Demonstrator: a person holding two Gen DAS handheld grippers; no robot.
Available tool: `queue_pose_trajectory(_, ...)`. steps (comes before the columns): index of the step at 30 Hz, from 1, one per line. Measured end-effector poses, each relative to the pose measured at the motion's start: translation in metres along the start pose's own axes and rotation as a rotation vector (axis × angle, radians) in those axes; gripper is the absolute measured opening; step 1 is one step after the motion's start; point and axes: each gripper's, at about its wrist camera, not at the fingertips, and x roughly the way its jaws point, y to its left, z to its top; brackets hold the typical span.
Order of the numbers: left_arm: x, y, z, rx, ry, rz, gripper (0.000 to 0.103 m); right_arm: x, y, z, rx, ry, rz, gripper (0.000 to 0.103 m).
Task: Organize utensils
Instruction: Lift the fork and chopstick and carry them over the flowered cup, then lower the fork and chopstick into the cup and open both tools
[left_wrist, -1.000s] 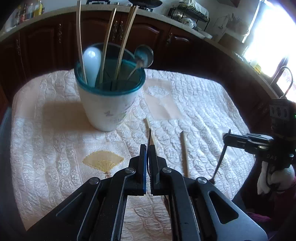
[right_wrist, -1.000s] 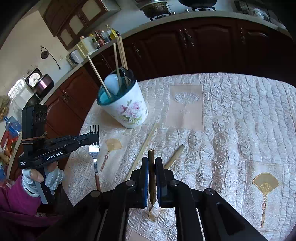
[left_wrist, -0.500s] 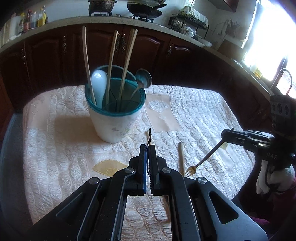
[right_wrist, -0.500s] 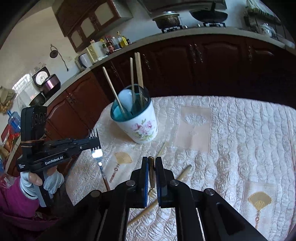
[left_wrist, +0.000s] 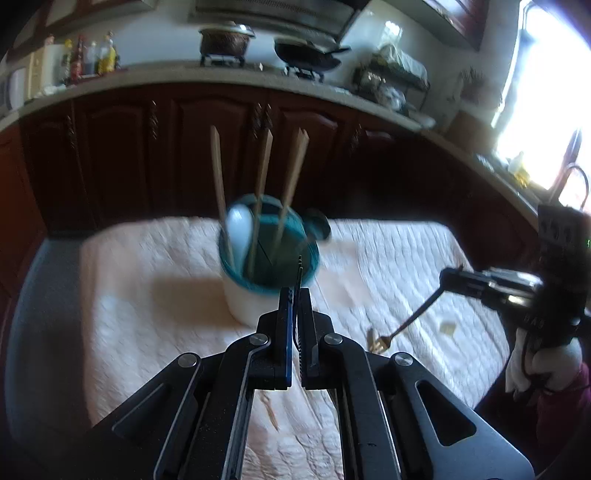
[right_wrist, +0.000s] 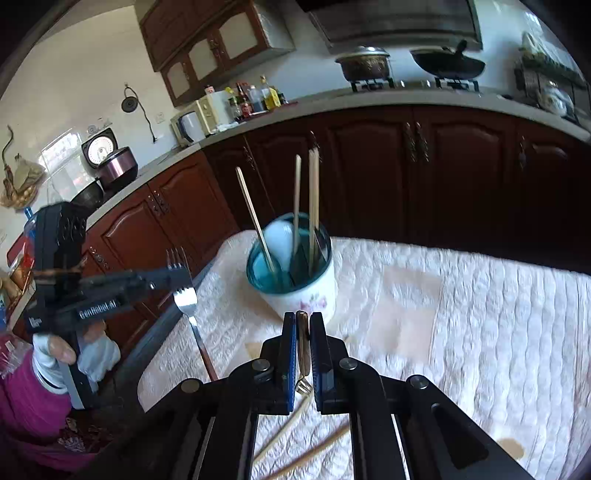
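A white floral cup with a teal inside (right_wrist: 295, 275) stands on the quilted table and holds several chopsticks, a white spoon and a metal spoon; it also shows in the left wrist view (left_wrist: 258, 273). My left gripper (left_wrist: 294, 295) is shut on a silver fork (right_wrist: 186, 295), held upright to the left of the cup, tines up. My right gripper (right_wrist: 303, 319) is shut on a small gold fork (left_wrist: 399, 330), held above the table right of the cup, tines down. Two chopsticks (right_wrist: 295, 432) lie on the cloth below my right gripper.
The quilted cream tablecloth (right_wrist: 480, 332) covers the table. Dark wooden cabinets (right_wrist: 424, 177) and a counter with pots stand behind. A bright window (left_wrist: 546, 92) is on the right.
Both grippers have risen and tilted up, each lifting its fork off the table. The cup now sits lower and closer to the fingertips in both views.
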Motion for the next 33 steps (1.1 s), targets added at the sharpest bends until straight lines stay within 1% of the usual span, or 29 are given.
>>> queue_pose_trajectory(5, -0.022, 0.01, 0.037, -0.013, -0.085, 0.038, 0.001, 0.003, 0.007, 0.031, -0.022, -0.034, 0.019, 0.006)
queue_pose_trajectory(9, -0.031, 0.014, 0.065, -0.017, -0.141, 0.06, 0.001, 0.008, 0.015, 0.058, -0.044, -0.062, 0.026, 0.006)
queue_pose_trajectory(11, -0.03, 0.015, 0.076, -0.012, -0.162, 0.088, 0.001, 0.012, 0.017, 0.069, -0.048, -0.076, 0.029, 0.006)
queue_pose_trajectory(13, -0.028, 0.017, 0.088, 0.001, -0.192, 0.143, 0.001, 0.02, 0.019, 0.081, -0.052, -0.089, 0.022, 0.006)
queue_pose_trajectory(18, -0.01, 0.025, 0.107, -0.002, -0.241, 0.251, 0.001, 0.049, 0.019, 0.102, -0.048, -0.084, 0.014, 0.006)
queue_pose_trajectory(21, 0.007, 0.031, 0.112, -0.018, -0.245, 0.285, 0.001, 0.07, 0.017, 0.112, -0.042, -0.07, 0.014, 0.006)
queue_pose_trajectory(25, 0.028, 0.037, 0.111, -0.022, -0.245, 0.33, 0.001, 0.095, 0.014, 0.118, -0.055, -0.047, -0.009, 0.006)
queue_pose_trajectory(33, 0.065, 0.034, 0.091, 0.033, -0.21, 0.4, 0.001, 0.136, -0.004, 0.103, -0.009, 0.025, 0.008, 0.006)
